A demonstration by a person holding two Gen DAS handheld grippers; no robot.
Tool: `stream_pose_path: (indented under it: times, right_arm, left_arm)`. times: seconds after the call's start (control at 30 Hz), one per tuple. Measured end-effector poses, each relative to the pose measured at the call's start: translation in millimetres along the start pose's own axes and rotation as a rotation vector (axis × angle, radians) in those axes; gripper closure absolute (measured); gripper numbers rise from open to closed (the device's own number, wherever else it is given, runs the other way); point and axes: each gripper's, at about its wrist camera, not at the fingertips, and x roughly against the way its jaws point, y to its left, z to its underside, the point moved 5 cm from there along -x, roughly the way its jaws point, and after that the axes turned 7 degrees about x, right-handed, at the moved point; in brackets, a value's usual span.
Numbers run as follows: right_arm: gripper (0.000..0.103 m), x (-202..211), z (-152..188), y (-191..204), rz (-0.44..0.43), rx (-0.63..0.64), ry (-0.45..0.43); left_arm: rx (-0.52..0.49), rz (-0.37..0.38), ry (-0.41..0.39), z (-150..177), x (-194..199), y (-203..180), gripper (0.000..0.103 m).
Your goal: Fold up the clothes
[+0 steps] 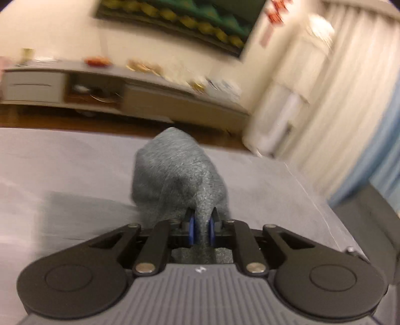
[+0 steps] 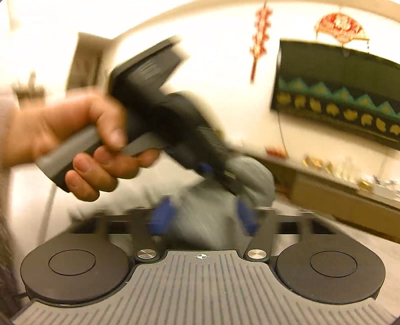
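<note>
Left gripper (image 1: 201, 225): we are pinching the grey garment (image 1: 175, 172) above the bed (image 1: 62, 162) | right gripper (image 2: 202, 220): gaping around cloth, grasp unclear | no fold showing.

Room behind the folding
Low cabinet (image 1: 125, 97) at eleven o'clock, dark painting (image 1: 180, 17) at twelve, pale curtains (image 1: 350, 105) at two.

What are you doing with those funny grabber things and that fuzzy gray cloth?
A person is folding clothes with a two-finger gripper in each hand. The left gripper is shut on a gray garment, lifting part of it off the gray surface. The right gripper has its blue pads apart around the same cloth. Everything is blurred, so it is mid-motion and nothing looks folded yet.
</note>
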Motion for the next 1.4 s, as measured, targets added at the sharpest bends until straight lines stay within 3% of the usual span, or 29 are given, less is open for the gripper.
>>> stream_pose_path:
  times: [0.03, 0.1, 0.17, 0.27, 0.33, 0.4, 0.43, 0.53, 0.57, 0.73, 0.8, 0.87, 0.93, 0.97, 1.0, 1.07, 1.2, 1.23, 1.3, 1.4]
  right_arm:
    - [0.030, -7, 2, 2, -0.043, -0.022, 0.023]
    - [0.032, -22, 9, 8, -0.117, -0.058, 0.081]
    - [0.033, -41, 23, 16, -0.165, -0.075, 0.160]
    - [0.039, -81, 41, 30, -0.233, -0.101, 0.238]
    - [0.040, -99, 48, 37, -0.241, -0.091, 0.274]
    - [0.056, -104, 54, 37, -0.202, -0.011, 0.344]
    - [0.056, -106, 58, 30, -0.165, 0.031, 0.390]
    - [0.056, -112, 66, -30, 0.067, 0.075, 0.498]
    - [0.055, -114, 69, -51, 0.150, 0.086, 0.532]
    - [0.056, -77, 29, -80, 0.209, 0.005, 0.356]
    - [0.044, -61, 12, -89, 0.224, -0.030, 0.276]
    - [0.037, -65, 4, -72, 0.138, -0.029, 0.237]
    - [0.041, -81, 9, -50, 0.034, -0.003, 0.266]
    - [0.049, -90, 16, -41, 0.017, 0.016, 0.300]
    - [0.058, -100, 26, -35, 0.015, 0.030, 0.344]
    - [0.066, -113, 38, -36, 0.013, 0.021, 0.395]
    - [0.068, -118, 29, -27, -0.087, 0.031, 0.383]
    - [0.066, -121, 32, -23, -0.110, 0.036, 0.395]
    - [0.044, -121, 35, -15, -0.098, 0.077, 0.394]
    - [0.028, -115, 33, 8, -0.056, 0.175, 0.351]
  left_arm:
    - [0.053, -0.050, 0.016, 3, 5, 32, 0.089]
    - [0.135, -0.233, 0.047, 20, 6, 88, 0.084]
    - [0.114, -0.350, 0.087, 42, 3, 114, 0.065]
    - [0.108, -0.376, 0.056, 61, 9, 119, 0.042]
    - [0.114, -0.388, 0.041, 70, 13, 118, 0.041]
    - [0.155, -0.333, 0.078, 76, 5, 113, 0.052]
    - [0.170, -0.286, 0.098, 81, 1, 107, 0.068]
    - [0.070, -0.102, 0.157, 94, -9, 55, 0.068]
    - [0.046, -0.087, 0.145, 94, -9, 43, 0.067]
    - [0.194, -0.054, 0.087, 79, -9, 37, 0.059]
    - [0.281, -0.006, 0.085, 78, -18, 40, 0.049]
    - [0.323, -0.013, 0.101, 81, -28, 38, 0.045]
    - [0.303, -0.056, 0.097, 81, -39, 36, 0.047]
    - [0.286, -0.084, 0.072, 76, -42, 36, 0.067]
    - [0.270, -0.109, 0.046, 71, -43, 37, 0.080]
    - [0.265, -0.110, -0.022, 60, -34, 33, 0.088]
    - [0.263, -0.195, -0.069, 60, -33, 44, 0.088]
    - [0.269, -0.201, -0.065, 62, -33, 46, 0.087]
    - [0.286, -0.183, -0.060, 65, -31, 51, 0.085]
    - [0.279, -0.171, -0.054, 68, -25, 49, 0.078]
